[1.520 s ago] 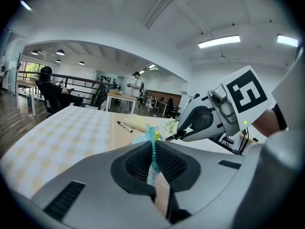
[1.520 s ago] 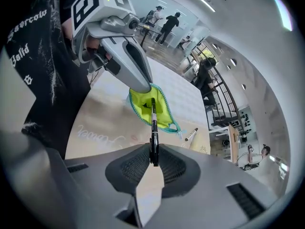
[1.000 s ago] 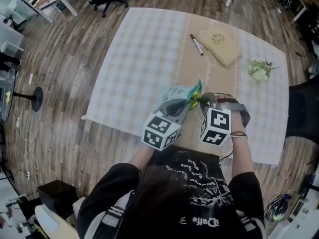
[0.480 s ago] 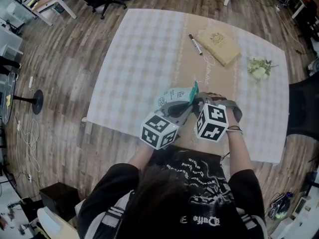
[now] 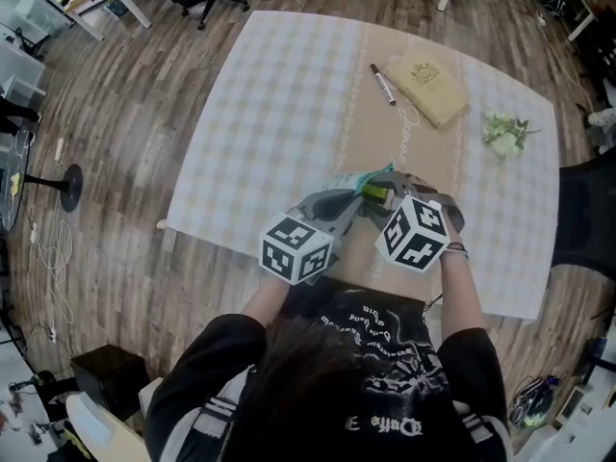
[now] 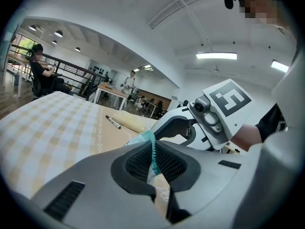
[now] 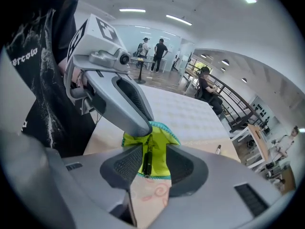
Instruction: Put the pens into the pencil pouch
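The pencil pouch (image 5: 348, 178), pale outside with a teal zip and lime-green lining (image 7: 160, 144), is held up over the table's near edge. My left gripper (image 5: 356, 200) is shut on its zip edge (image 6: 151, 144). My right gripper (image 7: 151, 160) sits at the pouch mouth; its jaws have just been opening. A dark pen (image 7: 147, 157) lies between them on the green lining, close to the left pad, with a gap on the other side. A second pen, a marker (image 5: 383, 85), lies far back on the table.
A tan notebook (image 5: 428, 87) lies beside the marker, and a small sprig of white flowers (image 5: 503, 135) lies to its right. The table wears a pale checked cloth (image 5: 279, 104) with a brown runner. Office chairs and desks stand beyond.
The right gripper's jaws have widened around the dark pen, which now rests in the pouch mouth. The right gripper has tilted and shifted a little; the left cube has drifted slightly left.
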A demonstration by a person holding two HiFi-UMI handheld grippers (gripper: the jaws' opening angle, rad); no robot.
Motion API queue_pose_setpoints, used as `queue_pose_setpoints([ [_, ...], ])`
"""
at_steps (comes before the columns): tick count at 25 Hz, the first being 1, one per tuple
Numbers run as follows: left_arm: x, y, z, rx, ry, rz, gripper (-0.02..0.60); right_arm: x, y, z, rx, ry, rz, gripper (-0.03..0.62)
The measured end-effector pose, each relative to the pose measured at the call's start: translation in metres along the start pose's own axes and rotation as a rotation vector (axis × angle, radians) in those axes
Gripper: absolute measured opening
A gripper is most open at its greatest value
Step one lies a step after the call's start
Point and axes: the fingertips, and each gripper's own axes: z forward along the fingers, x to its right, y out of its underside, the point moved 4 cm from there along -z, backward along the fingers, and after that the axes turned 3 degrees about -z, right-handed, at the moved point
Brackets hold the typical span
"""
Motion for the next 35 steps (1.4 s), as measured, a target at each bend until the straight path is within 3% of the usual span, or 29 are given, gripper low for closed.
queue_pose_setpoints([
  [5, -0.012, -0.013, -0.014, 0.041, -0.065, -0.021, 0.037, 0.016, -0.015, -0.025, 0.168, 0.0, 0.104, 0.202],
  [8, -0.021, -0.023, -0.025, 0.074, -0.103, -0.039, 0.037, 0.036, -0.015, -0.04, 0.256, 0.045, 0.19, 0.206],
  [12, -0.036, -0.034, -0.041, 0.122, -0.154, -0.06, 0.037, 0.068, -0.002, -0.049, 0.293, 0.182, 0.285, 0.206],
  [16, -0.054, -0.044, -0.054, 0.154, -0.226, -0.053, 0.037, 0.106, 0.01, -0.047, 0.333, 0.392, 0.381, 0.206],
  [18, -0.066, -0.052, -0.056, 0.156, -0.263, -0.049, 0.037, 0.124, 0.014, -0.038, 0.347, 0.439, 0.437, 0.206],
  [26, -0.089, -0.06, -0.08, 0.197, -0.344, -0.062, 0.037, 0.178, 0.033, 0.002, 0.353, 0.473, 0.624, 0.206],
  [30, -0.102, -0.082, -0.061, 0.207, -0.4, -0.041, 0.037, 0.228, 0.068, 0.031, 0.348, 0.461, 0.703, 0.194],
  [35, -0.116, -0.073, -0.097, 0.234, -0.443, -0.057, 0.037, 0.224, 0.074, 0.054, 0.291, 0.481, 0.721, 0.189],
])
